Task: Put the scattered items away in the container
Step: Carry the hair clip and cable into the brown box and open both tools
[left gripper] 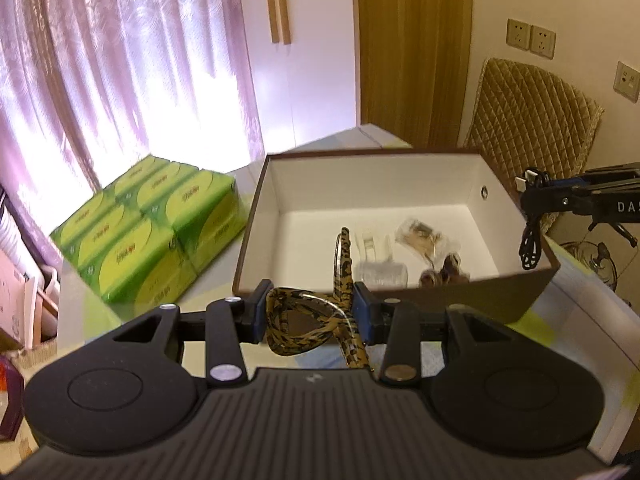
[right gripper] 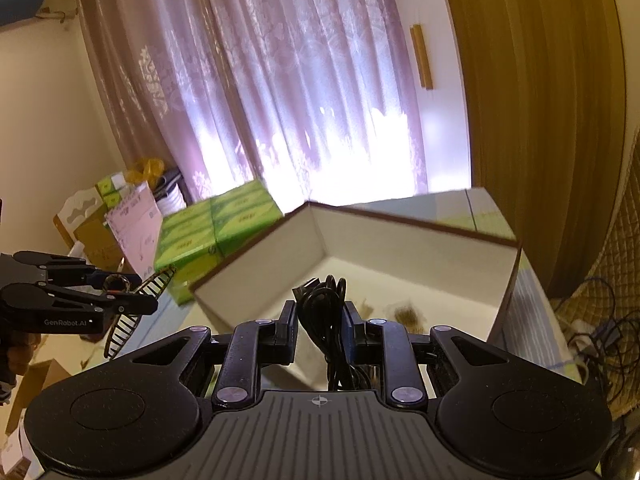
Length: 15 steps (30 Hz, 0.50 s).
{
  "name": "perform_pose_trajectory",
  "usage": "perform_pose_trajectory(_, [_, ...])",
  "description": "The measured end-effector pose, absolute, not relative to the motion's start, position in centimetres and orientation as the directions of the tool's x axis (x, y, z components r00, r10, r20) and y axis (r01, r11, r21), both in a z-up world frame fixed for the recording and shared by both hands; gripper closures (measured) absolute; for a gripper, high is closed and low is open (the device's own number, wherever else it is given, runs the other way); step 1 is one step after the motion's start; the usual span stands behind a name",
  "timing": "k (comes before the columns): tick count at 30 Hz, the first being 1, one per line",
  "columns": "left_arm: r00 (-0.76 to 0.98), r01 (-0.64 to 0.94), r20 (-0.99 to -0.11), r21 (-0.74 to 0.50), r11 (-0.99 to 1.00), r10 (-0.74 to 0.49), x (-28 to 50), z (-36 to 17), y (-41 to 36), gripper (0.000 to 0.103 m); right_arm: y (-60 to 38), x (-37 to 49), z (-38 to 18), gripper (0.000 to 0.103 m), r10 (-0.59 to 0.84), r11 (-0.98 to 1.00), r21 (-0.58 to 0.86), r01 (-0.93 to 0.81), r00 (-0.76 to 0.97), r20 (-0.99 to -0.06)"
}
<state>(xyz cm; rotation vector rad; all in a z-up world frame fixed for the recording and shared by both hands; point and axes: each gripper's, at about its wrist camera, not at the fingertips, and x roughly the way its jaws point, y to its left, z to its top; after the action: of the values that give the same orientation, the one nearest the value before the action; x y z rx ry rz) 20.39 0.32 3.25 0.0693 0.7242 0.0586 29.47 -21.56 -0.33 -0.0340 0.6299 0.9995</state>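
An open box (left gripper: pixel 256 216), brown outside and white inside, stands on the table. It holds a clear comb-like piece (left gripper: pixel 380 268), a clear packet (left gripper: pixel 420 236) and small dark items (left gripper: pixel 444 274). My left gripper (left gripper: pixel 308 312) is shut on a tortoiseshell hair clip (left gripper: pixel 304 320), held just before the box's near wall. My right gripper (right gripper: pixel 320 320) is shut on a bundled black cable (right gripper: pixel 324 308), held above the box (right gripper: pixel 400 248) at its near edge. The right gripper also shows in the left wrist view (left gripper: pixel 532 192) with the cable (left gripper: pixel 530 248) hanging at the box's right wall.
A stack of green tissue packs (left gripper: pixel 152 224) sits left of the box. A quilted cushion (left gripper: pixel 532 120) leans on the wall at right. Curtains hang behind. Cardboard boxes (right gripper: pixel 96 236) and cables (right gripper: pixel 600 332) lie off the table.
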Motion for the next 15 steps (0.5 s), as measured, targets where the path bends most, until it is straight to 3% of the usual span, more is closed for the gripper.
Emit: perform_pose_trajectory(15, [0.766,0.050,-0.642,0.089,0.995,0.019,31.4,3.5,0.4,0.066,-17.7,38.0,-1.9,0.078,0.749,0.553,0.175,-0.815,0.393,-0.534])
